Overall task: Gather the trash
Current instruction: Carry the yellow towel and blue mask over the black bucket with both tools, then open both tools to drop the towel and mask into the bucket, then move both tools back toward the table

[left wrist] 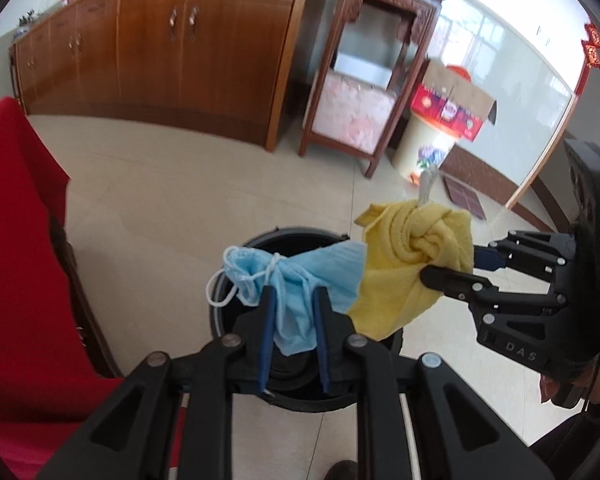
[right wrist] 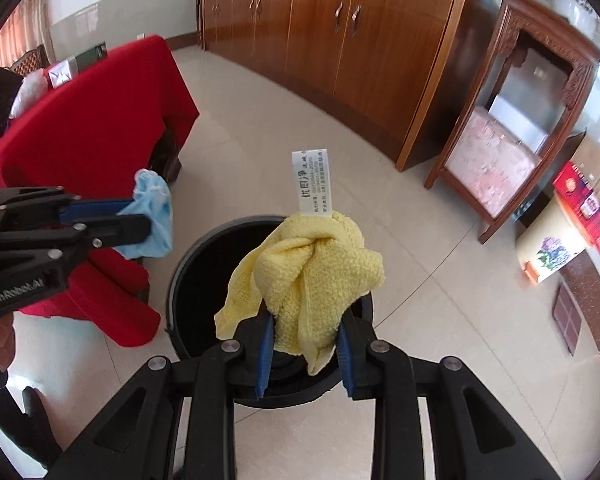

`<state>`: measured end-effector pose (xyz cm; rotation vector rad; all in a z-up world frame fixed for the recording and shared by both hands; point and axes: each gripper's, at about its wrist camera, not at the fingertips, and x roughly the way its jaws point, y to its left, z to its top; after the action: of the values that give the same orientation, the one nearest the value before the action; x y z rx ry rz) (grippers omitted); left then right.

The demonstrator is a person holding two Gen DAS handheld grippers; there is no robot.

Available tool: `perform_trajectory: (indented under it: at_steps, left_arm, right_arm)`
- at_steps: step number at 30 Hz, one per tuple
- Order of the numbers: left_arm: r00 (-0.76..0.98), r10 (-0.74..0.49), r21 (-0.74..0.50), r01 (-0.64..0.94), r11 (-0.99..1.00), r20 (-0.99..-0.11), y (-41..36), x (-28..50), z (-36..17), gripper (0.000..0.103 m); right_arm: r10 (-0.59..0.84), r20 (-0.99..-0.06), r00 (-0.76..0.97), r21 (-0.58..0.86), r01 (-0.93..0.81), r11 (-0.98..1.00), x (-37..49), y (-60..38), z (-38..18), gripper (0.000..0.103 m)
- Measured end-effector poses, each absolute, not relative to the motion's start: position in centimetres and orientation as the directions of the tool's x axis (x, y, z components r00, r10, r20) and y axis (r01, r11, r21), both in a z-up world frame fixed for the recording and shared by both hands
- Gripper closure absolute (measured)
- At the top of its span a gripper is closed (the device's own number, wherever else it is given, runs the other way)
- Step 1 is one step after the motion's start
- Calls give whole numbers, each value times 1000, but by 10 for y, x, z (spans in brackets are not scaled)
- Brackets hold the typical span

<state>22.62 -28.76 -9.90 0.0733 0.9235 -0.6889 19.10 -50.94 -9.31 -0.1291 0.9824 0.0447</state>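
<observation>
My left gripper (left wrist: 294, 300) is shut on a crumpled blue face mask (left wrist: 300, 276) with white ear loops, held above a black round trash bin (left wrist: 220, 320) on the floor. My right gripper (right wrist: 306, 328) is shut on a knotted yellow cloth (right wrist: 308, 272) with a white label, held over the same bin (right wrist: 192, 280). In the left wrist view the right gripper (left wrist: 456, 268) comes in from the right with the yellow cloth (left wrist: 412, 256) beside the mask. In the right wrist view the left gripper (right wrist: 136, 220) holds the mask (right wrist: 152, 216) at the left of the bin.
A table with a red cloth (right wrist: 92, 128) stands left of the bin, with boxes on its far end. A long wooden cabinet (right wrist: 340, 40) lines the back wall. A carved wooden stand (right wrist: 512, 128) and a cardboard box on a cream bucket (left wrist: 448, 112) stand at the right. The floor is beige tile.
</observation>
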Motion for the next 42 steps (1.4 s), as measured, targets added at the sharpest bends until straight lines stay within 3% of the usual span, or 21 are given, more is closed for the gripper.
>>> perform_trajectory:
  at_steps: [4, 5, 6, 8, 9, 10, 16, 17, 18, 19, 33, 42]
  left_arm:
    - [351, -508, -256, 563, 786, -787, -297, 236, -121, 77]
    - [340, -508, -260, 564, 783, -791, -300, 238, -126, 69]
    - [331, -503, -258, 567, 782, -798, -304, 240, -132, 47]
    - [329, -493, -257, 555, 791, -806, -309, 245, -140, 19]
    - [314, -510, -281, 554, 783, -801, -309, 246, -143, 12]
    - [318, -505, -278, 550, 788, -803, -311, 250, -146, 11]
    - [446, -391, -158, 475, 866, -805, -285, 243, -137, 9]
    - [468, -375, -136, 467, 874, -801, -282, 241, -134, 3]
    - [493, -354, -112, 454, 884, -795, -278, 239, -129, 0]
    - [515, -339, -98, 439, 893, -787, -276, 238, -125, 0]
    - [608, -334, -58, 426, 903, -721, -246, 205, -46, 0]
    - [669, -313, -60, 372, 926, -675, -197, 177, -13, 0]
  right_arm:
    - [-10, -866, 501, -79, -118, 990, 204, -518, -126, 72]
    - [-10, -874, 486, -82, -128, 988, 207, -520, -135, 72]
    - [-11, -879, 477, -83, -131, 988, 210, -522, -143, 68]
    - [-17, -887, 461, -86, -129, 988, 215, -525, -157, 46]
    - [-24, -891, 453, -90, -125, 988, 218, -526, -163, 25]
    - [-29, -890, 455, -94, -121, 988, 219, -529, -169, 21]
    - [-113, -885, 451, -127, -1, 992, 222, -551, -172, 19]
    - [-120, -877, 466, -124, 21, 992, 220, -552, -166, 15]
    - [-126, -871, 476, -123, 36, 992, 221, -554, -161, 4]
    - [-141, -857, 496, -124, 67, 990, 220, -555, -151, 0]
    - [-213, -731, 649, -88, 219, 972, 182, -527, -49, 0]
    - [-122, -677, 726, 36, 199, 979, 152, -487, -6, 0]
